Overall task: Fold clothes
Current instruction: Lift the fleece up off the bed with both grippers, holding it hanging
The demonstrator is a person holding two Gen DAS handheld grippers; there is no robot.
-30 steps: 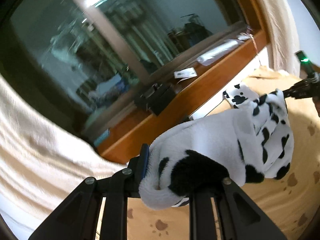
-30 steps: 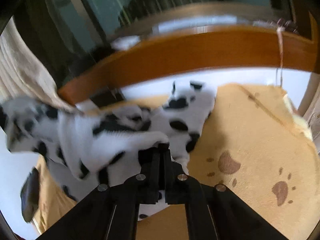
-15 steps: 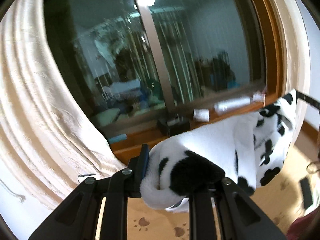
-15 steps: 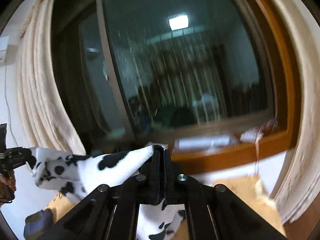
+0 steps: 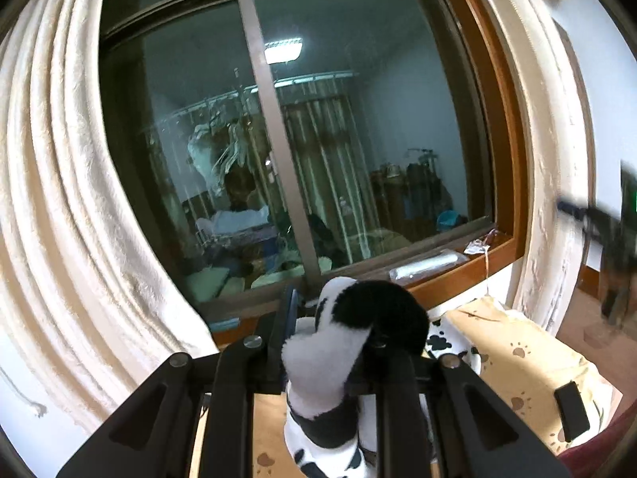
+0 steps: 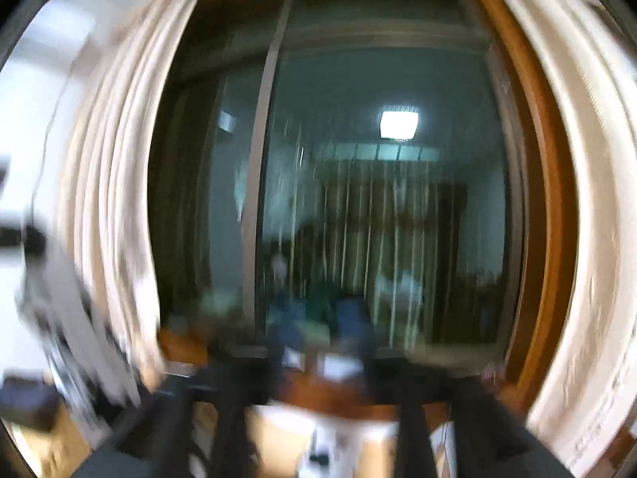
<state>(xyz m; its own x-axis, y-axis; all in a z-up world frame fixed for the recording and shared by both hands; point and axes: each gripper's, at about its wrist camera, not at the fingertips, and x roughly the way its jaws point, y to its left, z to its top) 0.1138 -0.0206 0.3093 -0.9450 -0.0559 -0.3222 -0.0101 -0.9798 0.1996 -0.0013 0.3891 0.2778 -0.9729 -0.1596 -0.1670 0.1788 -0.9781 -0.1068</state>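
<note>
Fleecy black-and-white cloth (image 5: 338, 342) is bunched between the left tongs (image 5: 334, 334), which are clamped on it high in front of the window (image 5: 318, 139); the rest hangs toward the paw-print bed cover (image 5: 517, 342). The right tongs (image 6: 318, 362), badly blurred, are opening with nothing visible between them. No fold shows yet, so I judge nearly all the folding is left.

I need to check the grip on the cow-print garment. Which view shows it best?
The left wrist view: the cow-print garment is sharp, pinched in the left gripper. The right wrist view is blurred, showing only a smeared patch at the left edge.
</note>
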